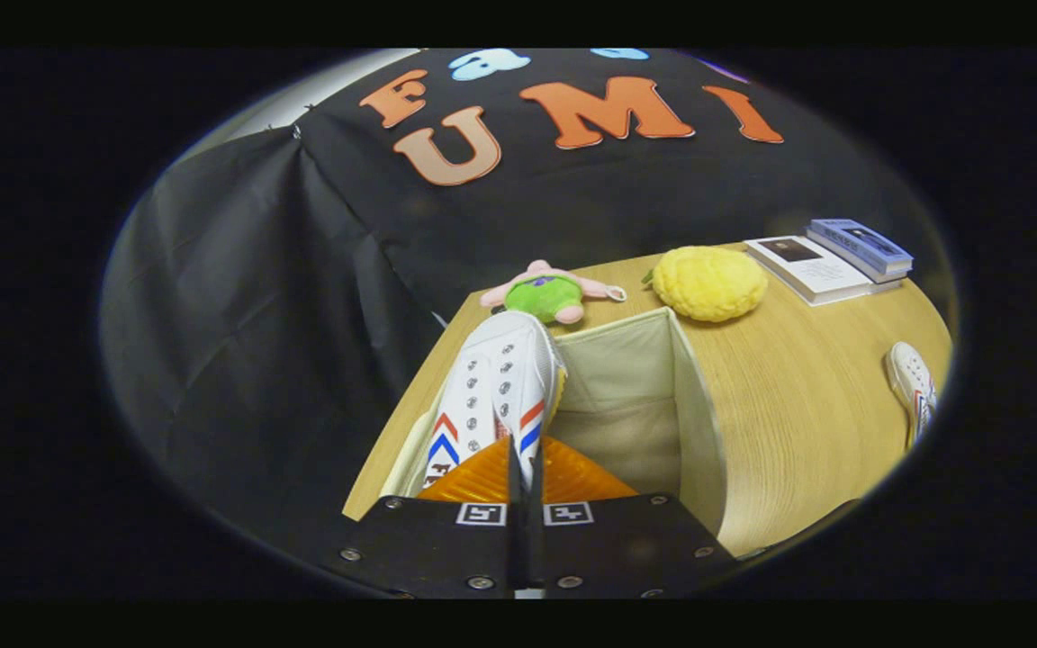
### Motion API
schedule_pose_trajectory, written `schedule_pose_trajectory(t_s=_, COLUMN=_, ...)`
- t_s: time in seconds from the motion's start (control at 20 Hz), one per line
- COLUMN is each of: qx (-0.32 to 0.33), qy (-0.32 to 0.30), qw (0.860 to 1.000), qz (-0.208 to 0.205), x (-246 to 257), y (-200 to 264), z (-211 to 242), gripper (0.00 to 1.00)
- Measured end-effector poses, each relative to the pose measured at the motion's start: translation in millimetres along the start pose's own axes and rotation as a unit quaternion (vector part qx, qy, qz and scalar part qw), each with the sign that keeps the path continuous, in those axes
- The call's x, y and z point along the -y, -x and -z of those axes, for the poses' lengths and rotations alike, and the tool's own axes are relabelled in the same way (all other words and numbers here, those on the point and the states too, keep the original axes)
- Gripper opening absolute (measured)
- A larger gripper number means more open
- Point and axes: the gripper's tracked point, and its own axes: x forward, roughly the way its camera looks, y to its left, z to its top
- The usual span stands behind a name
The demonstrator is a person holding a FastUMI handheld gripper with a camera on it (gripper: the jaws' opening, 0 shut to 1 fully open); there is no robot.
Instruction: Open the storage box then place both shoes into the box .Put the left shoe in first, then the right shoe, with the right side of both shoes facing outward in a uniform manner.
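Nearest the camera, the tool [524,477] is clamped on the upper edge of a white shoe [493,396], its fingers pressed together on it. That shoe is held over the left wall of the open storage box [694,405], toe pointing away. A thin-edge grip could slip, or the sole might be snagged on the wall. Red and blue chevrons and metal eyelets are seen. A second shoe [913,387] lies on the surface [807,405], well apart.

Gripper [525,472], seen from behind along its two fingers: the fingers are drawn nearly together, leaving only a thin gap, and both press on the heel edge of a shoe [496,396] held pointing forward and slightly downward.
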Motion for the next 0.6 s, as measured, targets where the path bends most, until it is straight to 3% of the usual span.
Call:
schedule_pose_trajectory(t_s=0.15, qx=0.013, qy=0.009, qw=0.999, qz=-0.029, x=-15.2, y=7.0, z=-11.2, gripper=0.12)
schedule_pose_trajectory(t_s=0.2, qx=0.026, qy=0.017, qw=0.999, qz=-0.032, x=-16.3, y=8.1, z=-22.9, gripper=0.29)
schedule_pose_trajectory(t_s=0.25, qx=0.04, qy=0.031, qw=0.998, qz=-0.027, x=-13.5, y=12.1, z=-36.0, gripper=0.41)
schedule_pose_trajectory(t_s=0.4, qx=0.068, qy=0.049, qw=0.996, qz=-0.021, x=1.7, y=23.0, z=-61.6, gripper=0.98)
schedule_pose_trajectory(t_s=0.6, qx=0.094, qy=0.046, qw=0.995, qz=0.002, x=44.8, y=38.3, z=-91.6, gripper=0.98)
